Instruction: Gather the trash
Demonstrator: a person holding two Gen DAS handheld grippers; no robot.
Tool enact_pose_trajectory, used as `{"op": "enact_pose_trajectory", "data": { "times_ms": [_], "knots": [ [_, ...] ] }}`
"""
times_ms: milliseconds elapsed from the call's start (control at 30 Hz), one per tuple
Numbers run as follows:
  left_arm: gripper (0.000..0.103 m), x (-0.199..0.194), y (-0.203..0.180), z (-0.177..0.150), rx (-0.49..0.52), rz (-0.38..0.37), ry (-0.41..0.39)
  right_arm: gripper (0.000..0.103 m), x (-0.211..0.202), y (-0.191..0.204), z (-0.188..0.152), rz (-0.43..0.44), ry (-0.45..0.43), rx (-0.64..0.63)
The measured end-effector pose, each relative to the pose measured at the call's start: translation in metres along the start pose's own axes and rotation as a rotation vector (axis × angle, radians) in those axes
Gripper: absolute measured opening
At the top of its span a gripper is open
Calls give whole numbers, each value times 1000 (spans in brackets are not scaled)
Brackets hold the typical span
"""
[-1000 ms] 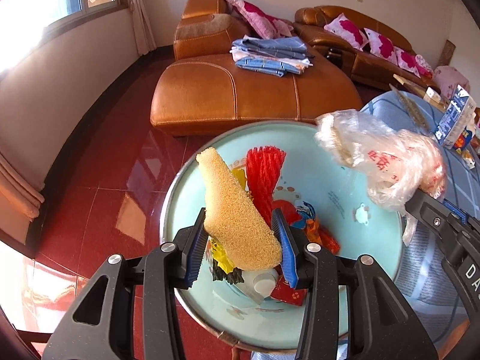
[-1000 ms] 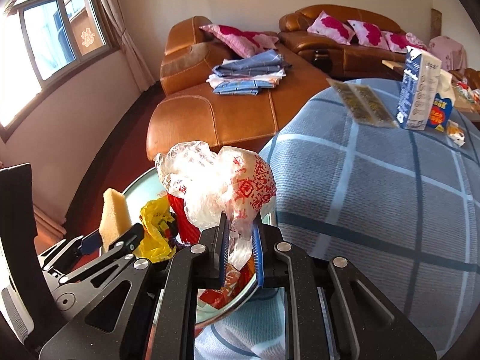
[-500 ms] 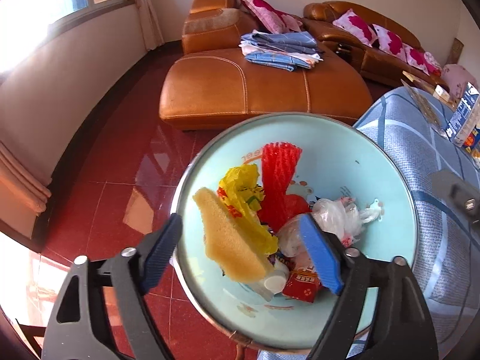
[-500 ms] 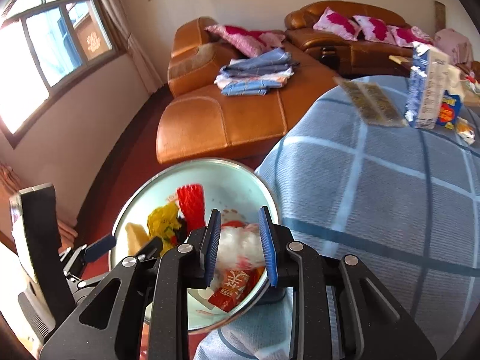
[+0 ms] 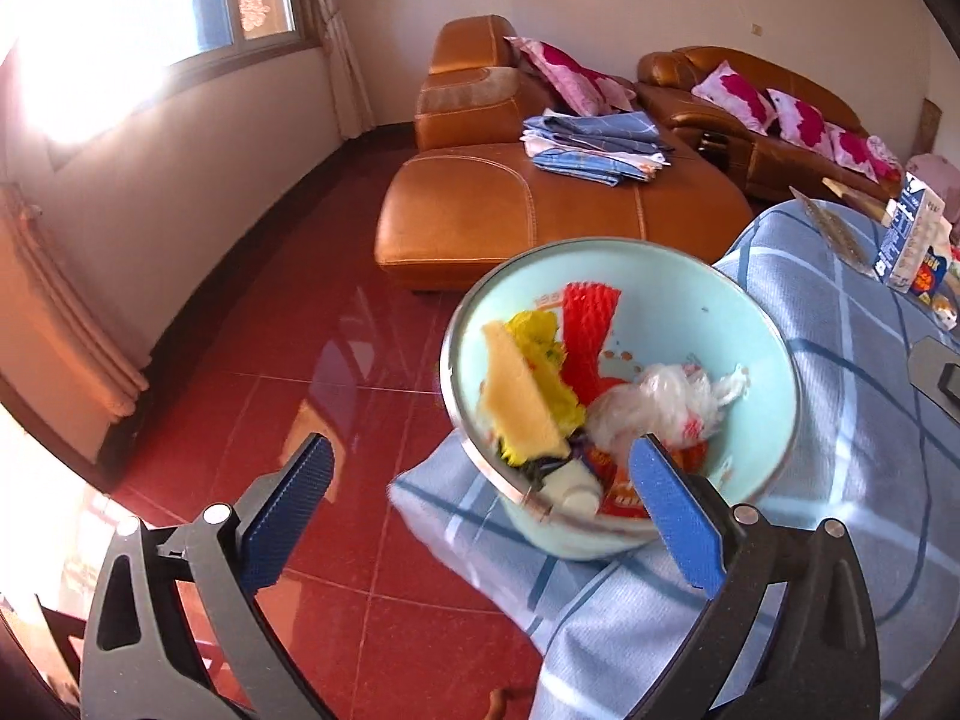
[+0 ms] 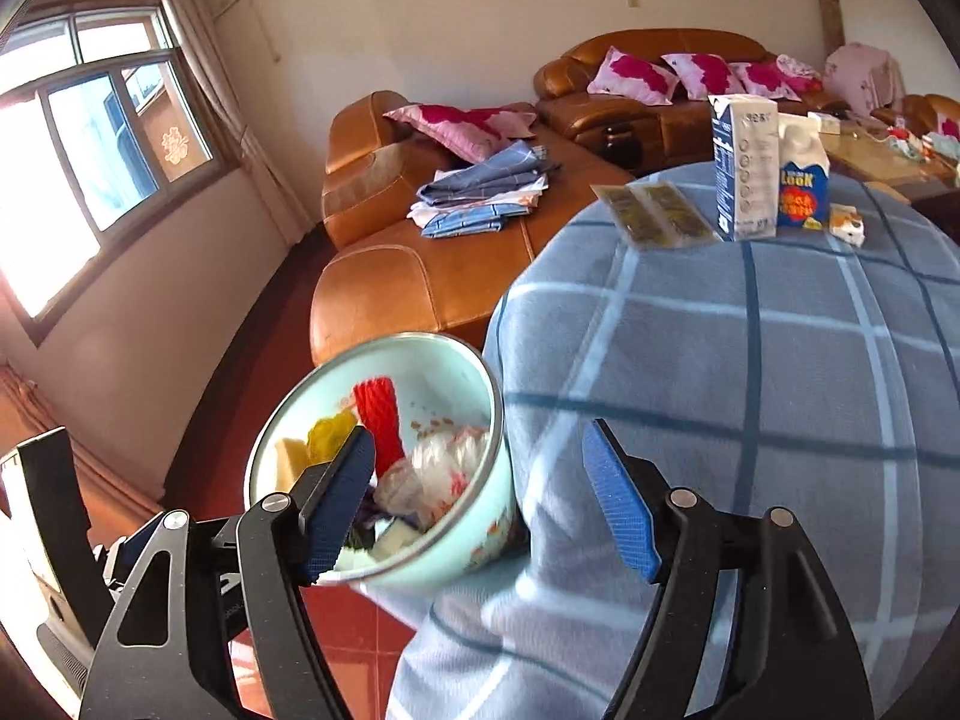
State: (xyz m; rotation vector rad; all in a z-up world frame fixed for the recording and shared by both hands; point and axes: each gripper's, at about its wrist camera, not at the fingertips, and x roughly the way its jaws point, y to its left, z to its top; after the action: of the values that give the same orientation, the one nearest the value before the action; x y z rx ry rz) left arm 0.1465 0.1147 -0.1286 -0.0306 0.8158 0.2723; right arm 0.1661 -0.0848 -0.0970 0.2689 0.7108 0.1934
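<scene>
Now both grippers are letting go over the bowl (image 5: 708, 324), which stands at the edge of the table (image 6: 750, 396) and holds the trash. The left gripper (image 5: 480, 504) is opening to its widest, nothing between its jaws; the right gripper (image 6: 480, 504) is opening too and is empty. To do this step well, I think each gripper should clear the rim before it goes for the cartons (image 6: 744, 168) at the far side. A second ago the left gripper clamped the sponge (image 5: 519, 396) and the right one the plastic bag (image 5: 654, 402); both now lie in the bowl.
</scene>
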Motion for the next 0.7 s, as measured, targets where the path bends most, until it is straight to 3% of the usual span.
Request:
{"op": "enact_pose_trajectory", "data": {
  "times_ms": [267, 700],
  "knots": [
    [97, -50, 8, -17, -21, 9, -65, 80, -55, 12, -20, 23, -73, -46],
    [97, -146, 23, -13, -44, 9, -302, 85, -138, 33, -22, 20, -271, -106]
  ]
}}
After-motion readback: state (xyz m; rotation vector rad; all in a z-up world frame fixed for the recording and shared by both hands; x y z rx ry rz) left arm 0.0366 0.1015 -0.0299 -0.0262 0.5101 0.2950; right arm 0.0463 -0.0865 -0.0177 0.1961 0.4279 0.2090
